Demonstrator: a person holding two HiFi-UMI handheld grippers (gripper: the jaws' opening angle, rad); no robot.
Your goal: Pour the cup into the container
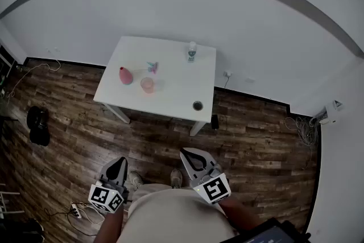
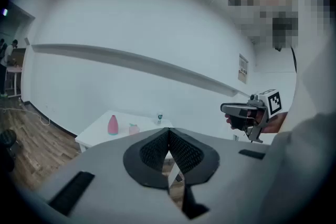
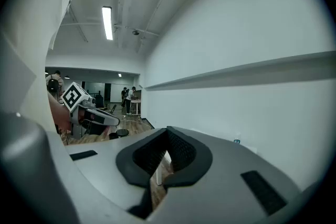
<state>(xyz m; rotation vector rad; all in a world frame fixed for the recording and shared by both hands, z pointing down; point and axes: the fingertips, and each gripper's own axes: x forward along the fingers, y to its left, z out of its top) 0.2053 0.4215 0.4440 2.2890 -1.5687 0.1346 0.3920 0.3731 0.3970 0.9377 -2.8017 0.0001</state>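
Not begun. Jaws together, empty, on left hand-held gripper point(image 1: 119, 163) and right hand-held gripper point(image 1: 191, 155). Well ahead of both, on table point(image 1: 176, 94): cup point(image 1: 147, 85) just beside pink container point(image 1: 125, 75). Left to do: approach, grasp, pour.

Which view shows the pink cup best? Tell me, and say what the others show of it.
The head view. It looks down on the pink cup, which stands unobstructed on the white table. The left gripper view shows it only small and far off, side-on. The right gripper view does not show it.
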